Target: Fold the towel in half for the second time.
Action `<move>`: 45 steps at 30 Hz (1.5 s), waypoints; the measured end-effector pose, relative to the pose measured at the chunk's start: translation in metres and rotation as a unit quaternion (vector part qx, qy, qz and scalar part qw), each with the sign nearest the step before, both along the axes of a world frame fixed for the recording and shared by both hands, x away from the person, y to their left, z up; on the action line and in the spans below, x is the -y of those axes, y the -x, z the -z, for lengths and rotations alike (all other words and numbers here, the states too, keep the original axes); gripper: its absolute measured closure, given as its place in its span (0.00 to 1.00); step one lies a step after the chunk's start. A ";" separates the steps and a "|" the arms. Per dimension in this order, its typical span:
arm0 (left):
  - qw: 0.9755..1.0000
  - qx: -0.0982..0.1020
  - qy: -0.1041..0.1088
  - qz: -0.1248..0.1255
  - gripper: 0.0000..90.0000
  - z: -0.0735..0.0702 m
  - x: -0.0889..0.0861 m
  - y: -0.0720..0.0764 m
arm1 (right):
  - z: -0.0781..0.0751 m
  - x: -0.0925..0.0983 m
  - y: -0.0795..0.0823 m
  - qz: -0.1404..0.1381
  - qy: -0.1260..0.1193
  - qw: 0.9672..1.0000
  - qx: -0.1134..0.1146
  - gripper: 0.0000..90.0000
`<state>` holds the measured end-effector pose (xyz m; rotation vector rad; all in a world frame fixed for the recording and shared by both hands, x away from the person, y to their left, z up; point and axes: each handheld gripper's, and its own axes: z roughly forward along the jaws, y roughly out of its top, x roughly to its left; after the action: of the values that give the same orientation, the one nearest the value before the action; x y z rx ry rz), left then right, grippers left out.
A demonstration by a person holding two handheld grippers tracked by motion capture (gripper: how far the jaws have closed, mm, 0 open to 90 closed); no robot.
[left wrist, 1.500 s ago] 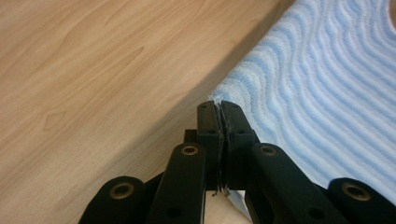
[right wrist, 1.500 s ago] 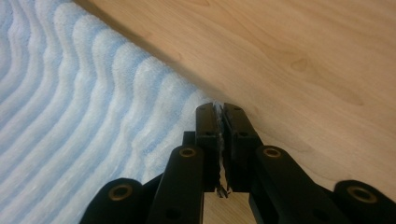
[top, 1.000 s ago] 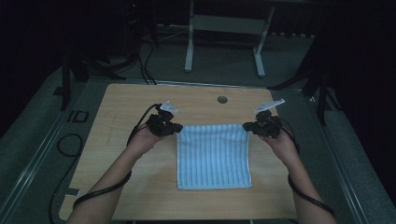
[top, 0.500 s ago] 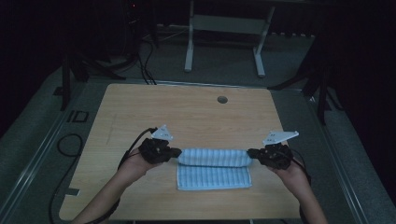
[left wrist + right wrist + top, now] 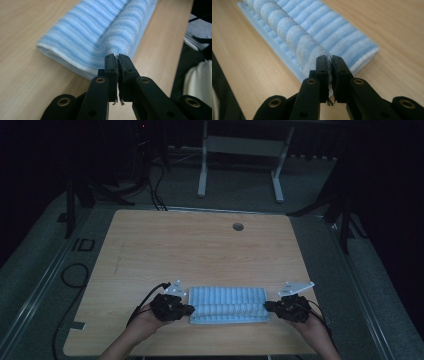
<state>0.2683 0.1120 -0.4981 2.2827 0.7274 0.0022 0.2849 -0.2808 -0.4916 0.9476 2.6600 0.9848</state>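
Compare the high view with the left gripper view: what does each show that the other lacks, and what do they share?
High view alone: the whole wooden table, the round hole near its far edge, and the right gripper clamped on the towel's other end. Left gripper view alone: cloth pinched between shut jaws and the raised ridge running away from them. Shared: the striped blue towel and the left gripper holding it.

The towel [image 5: 227,305] lies folded on the worktop [image 5: 200,250], near its front edge and slightly right of centre. The left tongs [image 5: 188,309] sit at the towel's left end, the right tongs [image 5: 267,306] at its right end, each touching the cloth. A hole [image 5: 238,226] lies behind, near the rear edge.
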 end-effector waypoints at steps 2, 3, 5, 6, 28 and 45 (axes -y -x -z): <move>1.000 0.002 -0.003 0.000 0.91 0.000 0.000 0.001 | 0.002 0.001 0.002 -0.001 0.003 1.000 -0.005 0.91; 1.000 -0.005 -0.002 0.000 0.83 0.000 0.000 0.003 | 0.005 0.004 0.007 0.002 0.002 1.000 -0.015 0.83; 1.000 -0.011 -0.002 0.007 0.71 -0.003 -0.001 0.005 | 0.004 0.009 0.012 0.007 -0.010 1.000 -0.018 0.76; 1.000 -0.006 -0.002 0.004 0.65 -0.008 -0.002 0.006 | 0.002 0.013 0.014 0.011 -0.020 1.000 -0.017 0.71; 0.999 0.004 -0.052 0.004 0.53 0.034 0.040 -0.032 | 0.038 -0.034 -0.036 -0.002 0.015 1.000 -0.023 0.57; 0.997 0.006 -0.072 -0.024 0.53 0.035 0.022 -0.090 | 0.043 -0.059 -0.091 0.006 0.024 1.000 -0.003 0.57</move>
<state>0.3579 0.0898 -0.5331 2.3993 0.7986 0.0953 0.3763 -0.2217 -0.5351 0.9565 2.6667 0.9135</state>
